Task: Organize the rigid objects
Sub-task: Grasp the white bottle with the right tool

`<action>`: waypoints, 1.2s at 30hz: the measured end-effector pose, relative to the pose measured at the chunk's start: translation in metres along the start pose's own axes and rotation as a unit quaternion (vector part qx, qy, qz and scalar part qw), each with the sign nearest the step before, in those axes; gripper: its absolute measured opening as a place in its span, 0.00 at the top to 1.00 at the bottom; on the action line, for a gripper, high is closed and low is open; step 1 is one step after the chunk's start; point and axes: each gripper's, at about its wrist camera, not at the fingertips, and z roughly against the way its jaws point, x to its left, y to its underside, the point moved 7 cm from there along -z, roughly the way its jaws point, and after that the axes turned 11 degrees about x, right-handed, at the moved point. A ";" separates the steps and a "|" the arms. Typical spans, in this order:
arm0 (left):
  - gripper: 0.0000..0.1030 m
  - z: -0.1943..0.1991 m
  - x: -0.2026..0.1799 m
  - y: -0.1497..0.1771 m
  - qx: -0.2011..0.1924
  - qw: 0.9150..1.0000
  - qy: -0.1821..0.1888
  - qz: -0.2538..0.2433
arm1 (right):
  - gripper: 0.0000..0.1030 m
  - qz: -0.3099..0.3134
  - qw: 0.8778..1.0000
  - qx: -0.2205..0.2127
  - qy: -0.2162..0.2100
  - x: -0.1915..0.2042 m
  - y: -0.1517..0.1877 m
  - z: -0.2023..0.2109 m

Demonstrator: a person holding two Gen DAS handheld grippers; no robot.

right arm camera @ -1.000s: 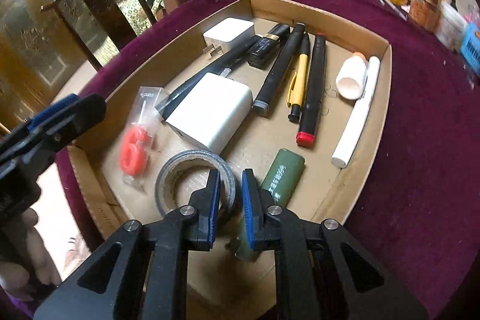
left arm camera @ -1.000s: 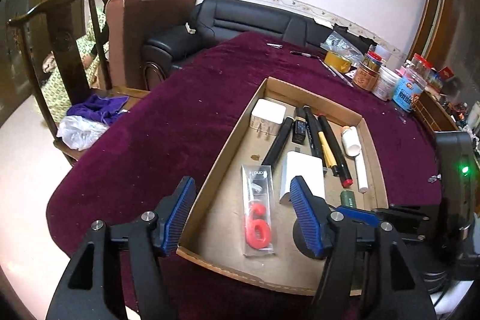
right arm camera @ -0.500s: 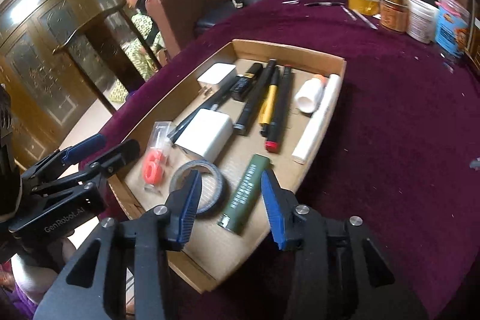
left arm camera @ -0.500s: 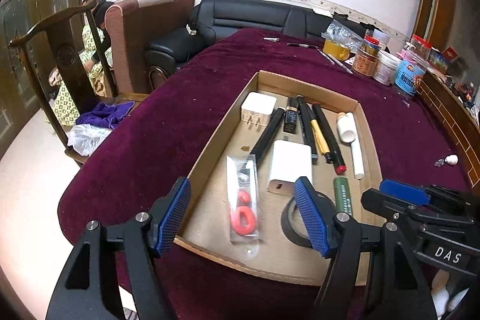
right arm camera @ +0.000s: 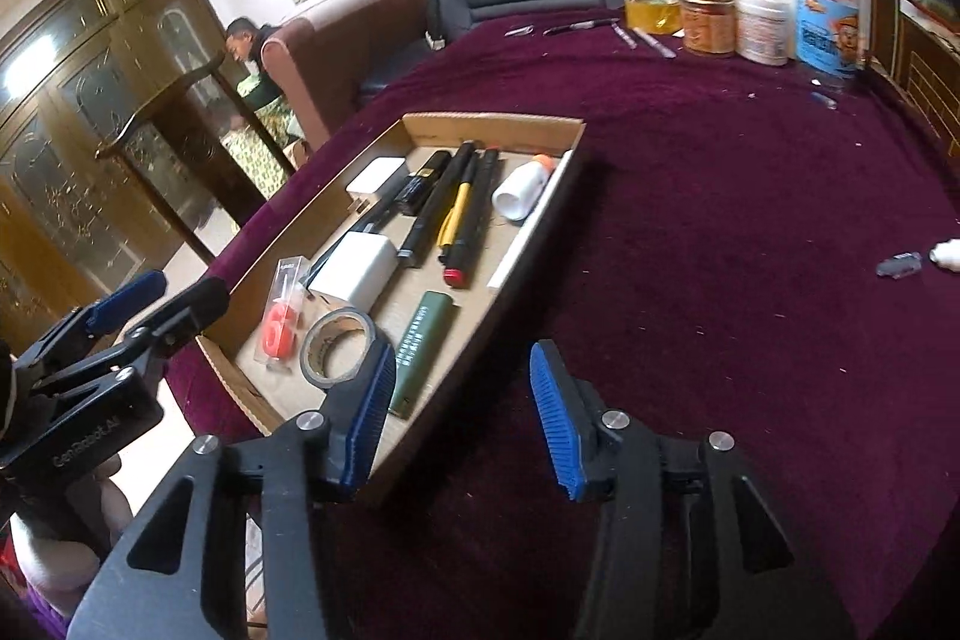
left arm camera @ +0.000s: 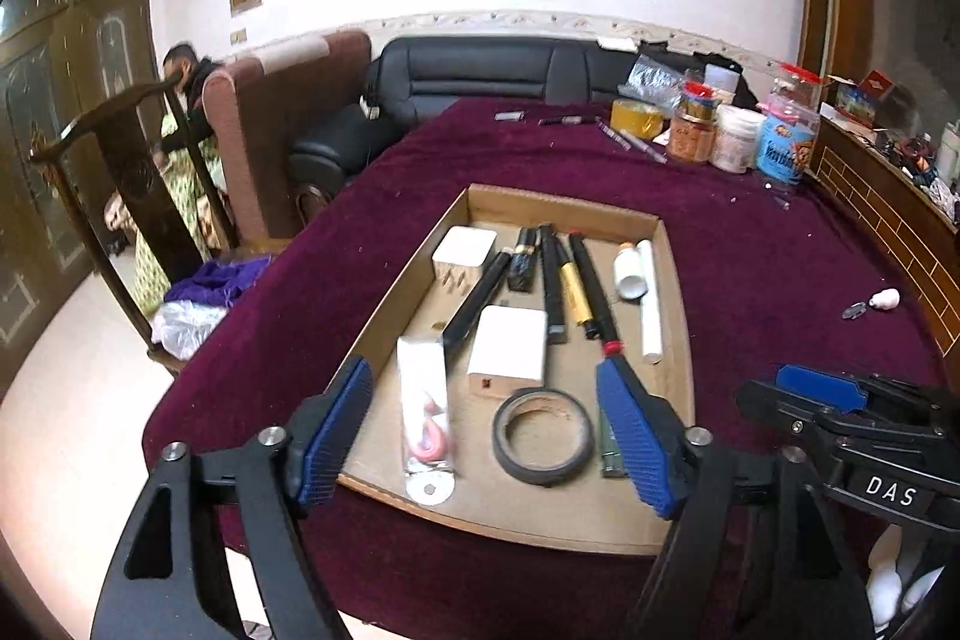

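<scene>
A shallow cardboard tray (left arm camera: pixel 675 292) (right arm camera: pixel 543 214) lies on the purple tablecloth. In it lie a black tape roll (left arm camera: pixel 543 436) (right arm camera: pixel 336 347), a green tube (right arm camera: pixel 423 352), a white charger (left arm camera: pixel 509 351) (right arm camera: pixel 355 268), a packet with red earphones (left arm camera: pixel 425 418) (right arm camera: pixel 281 313), several pens (left arm camera: pixel 576 289) (right arm camera: pixel 456 214), a white bottle (left arm camera: pixel 630 274) (right arm camera: pixel 521 190) and a white adapter (left arm camera: pixel 463 250). My left gripper (left arm camera: pixel 489 439) is open and empty above the tray's near end. My right gripper (right arm camera: pixel 462 421) is open and empty, above the tray's near right corner.
Jars, tubs and a yellow tape roll (left arm camera: pixel 636 118) (right arm camera: pixel 651 13) stand at the table's far right with loose pens (left arm camera: pixel 567 120). A small white object (left arm camera: pixel 885 299) (right arm camera: pixel 948 253) lies at the right. A wooden chair (left arm camera: pixel 138 172), armchair and sofa stand to the left.
My right gripper let go of the tape roll, opened and drew back to the right of the tray. Both grippers have risen and pulled back.
</scene>
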 end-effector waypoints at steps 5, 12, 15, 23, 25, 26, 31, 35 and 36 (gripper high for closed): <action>0.25 0.019 -0.023 -0.001 -0.026 0.999 0.002 -0.023 | 0.52 -0.015 0.999 -0.025 0.013 -0.019 0.009 0.020; 0.25 0.030 -0.067 0.005 -0.026 0.996 0.046 -0.065 | 0.50 -0.125 0.991 -0.038 0.039 -0.123 0.026 0.053; 0.25 0.028 -0.092 0.010 -0.015 0.993 0.076 -0.089 | 0.50 -0.187 0.979 -0.042 0.074 -0.187 0.035 0.073; 0.25 0.013 -0.138 0.026 0.025 0.983 0.136 -0.124 | 0.50 -0.290 0.947 -0.045 0.133 -0.310 0.027 0.098; 0.25 0.010 -0.144 0.028 0.033 0.980 0.146 -0.129 | 0.50 -0.315 0.938 -0.047 0.134 -0.334 0.018 0.094; 0.25 0.009 -0.146 0.028 0.035 0.980 0.148 -0.130 | 0.50 -0.324 0.936 -0.048 0.132 -0.343 0.013 0.092; 0.25 0.005 -0.161 0.022 0.047 0.975 0.161 -0.147 | 0.50 -0.360 0.923 -0.053 0.126 -0.382 -0.013 0.076; 0.26 -0.007 -0.177 0.015 0.078 0.969 0.185 -0.145 | 0.72 -0.357 0.922 -0.043 0.145 -0.389 -0.026 0.056; 0.26 -0.009 -0.182 0.014 0.086 0.967 0.190 -0.144 | 0.74 -0.358 0.921 -0.046 0.144 -0.390 -0.025 0.053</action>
